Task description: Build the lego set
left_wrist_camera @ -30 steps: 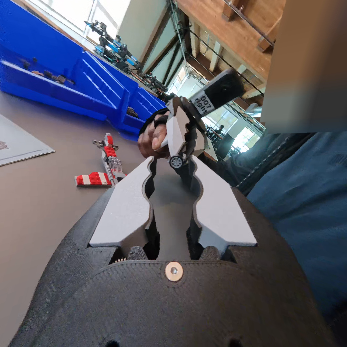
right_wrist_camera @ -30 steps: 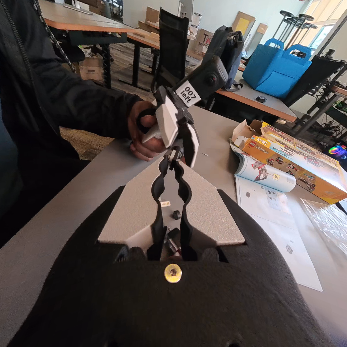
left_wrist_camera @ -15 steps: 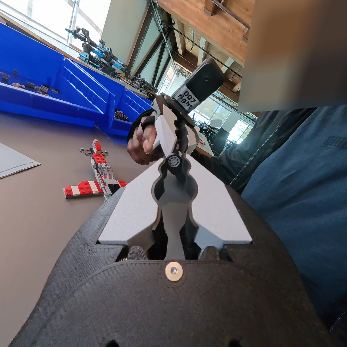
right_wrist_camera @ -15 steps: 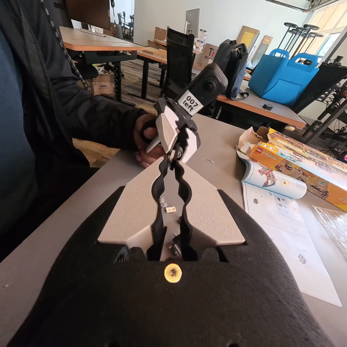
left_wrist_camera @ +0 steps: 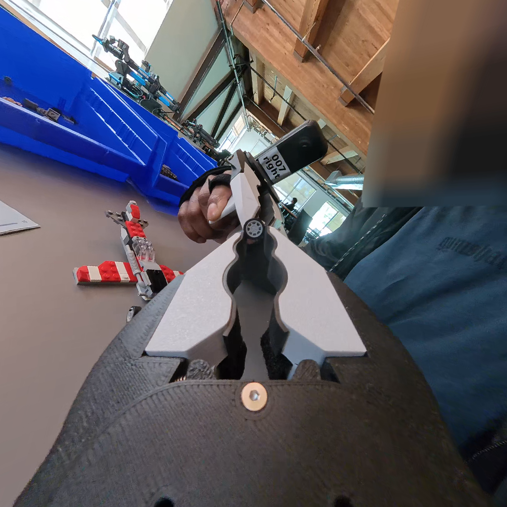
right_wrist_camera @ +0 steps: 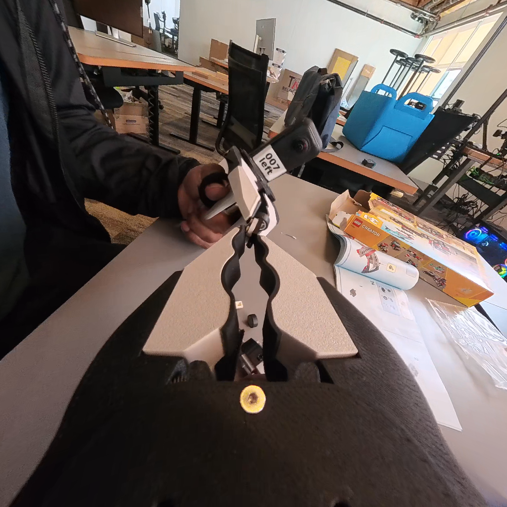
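Observation:
A small black wheel with a grey hub [left_wrist_camera: 254, 227] is held in the air between both grippers. My left gripper [left_wrist_camera: 254, 235] has its fingertips closed in on the wheel from below. My right gripper [right_wrist_camera: 250, 238] is shut on a small dark piece at the wheel [right_wrist_camera: 264, 223]. In each wrist view the other gripper faces mine tip to tip, held by a person's hand. The red-and-white plane model [left_wrist_camera: 131, 263] lies on the grey table [left_wrist_camera: 41, 329] to the left.
A blue parts bin [left_wrist_camera: 82, 131] stands at the far left. A loose wheel [left_wrist_camera: 133, 312] lies by the model. A black tyre [right_wrist_camera: 253, 319] and a small white piece [right_wrist_camera: 239, 304] lie under my right fingers. Box [right_wrist_camera: 411, 247], booklet [right_wrist_camera: 384, 296] and plastic bag [right_wrist_camera: 472, 337] lie on the right. Only a small space, under 4 cm, lies between the two pairs of fingers.
My left gripper was wide open a second ago and has closed in on the wheel. The two grippers have come together tip to tip.

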Tool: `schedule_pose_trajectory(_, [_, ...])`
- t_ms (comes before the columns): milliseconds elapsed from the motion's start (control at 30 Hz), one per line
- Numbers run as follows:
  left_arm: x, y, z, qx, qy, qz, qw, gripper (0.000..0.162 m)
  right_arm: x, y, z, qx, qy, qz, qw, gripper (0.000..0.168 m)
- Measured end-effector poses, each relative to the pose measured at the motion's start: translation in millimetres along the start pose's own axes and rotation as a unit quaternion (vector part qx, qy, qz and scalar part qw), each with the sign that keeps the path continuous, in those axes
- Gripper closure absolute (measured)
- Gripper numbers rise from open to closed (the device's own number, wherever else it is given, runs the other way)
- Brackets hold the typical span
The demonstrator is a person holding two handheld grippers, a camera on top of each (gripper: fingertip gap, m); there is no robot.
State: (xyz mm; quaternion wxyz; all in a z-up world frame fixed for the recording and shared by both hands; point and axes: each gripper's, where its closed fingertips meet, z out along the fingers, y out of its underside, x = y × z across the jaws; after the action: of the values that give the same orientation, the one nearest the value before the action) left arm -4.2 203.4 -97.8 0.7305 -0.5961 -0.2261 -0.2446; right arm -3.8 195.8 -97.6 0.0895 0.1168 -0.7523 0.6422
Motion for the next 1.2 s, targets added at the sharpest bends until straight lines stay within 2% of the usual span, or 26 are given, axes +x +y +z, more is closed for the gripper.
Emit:
schedule_pose_trajectory(267, [-4.5, -4.5, -0.5, 0.037, -0.002, -0.041, 0.998, 0.148, 6.5, 0.6, -0.4, 0.007, 0.019, 0.002, 1.0, 0.161])
schedule_pose_trajectory(400, [-15.1, -9.8, -4.8, 0.069, -0.045, -0.064, 0.995, 0.128, 13.9, -6.8, -0.8, 0.026, 0.049, 0.003, 0.998, 0.161])
schedule_pose_trajectory(467, [-12.0, -14.7, -3.7, 0.093, -0.048, -0.076, 0.992, 0.125, 17.0, -12.5, -0.2, 0.04, 0.074, -0.002, 0.996, 0.161])
schedule_pose_trajectory(667, [8.2, -26.1, 7.8, 0.157, -0.036, -0.123, 0.979, 0.128, 20.6, -30.1, -4.8, 0.065, 0.178, -0.043, 0.981, 0.16])
schedule_pose_trajectory(867, [29.7, -18.4, 28.1, 0.183, -0.022, -0.167, 0.969, 0.129, 3.5, -30.5, -6.3, 0.018, 0.289, -0.138, 0.947, 0.16])
schedule_pose_trajectory(1033, [27.7, -8.8, 29.2, 0.211, -0.051, -0.202, 0.955, 0.141, -8.8, -28.1, -6.5, -0.012, 0.346, -0.182, 0.92, 0.159])
schedule_pose_trajectory(1200, [14.2, 1.9, 26.3, 0.161, -0.151, -0.14, 0.965, 0.143, -10.6, -16.0, -5.1, -0.048, 0.365, -0.169, 0.914, 0.159])
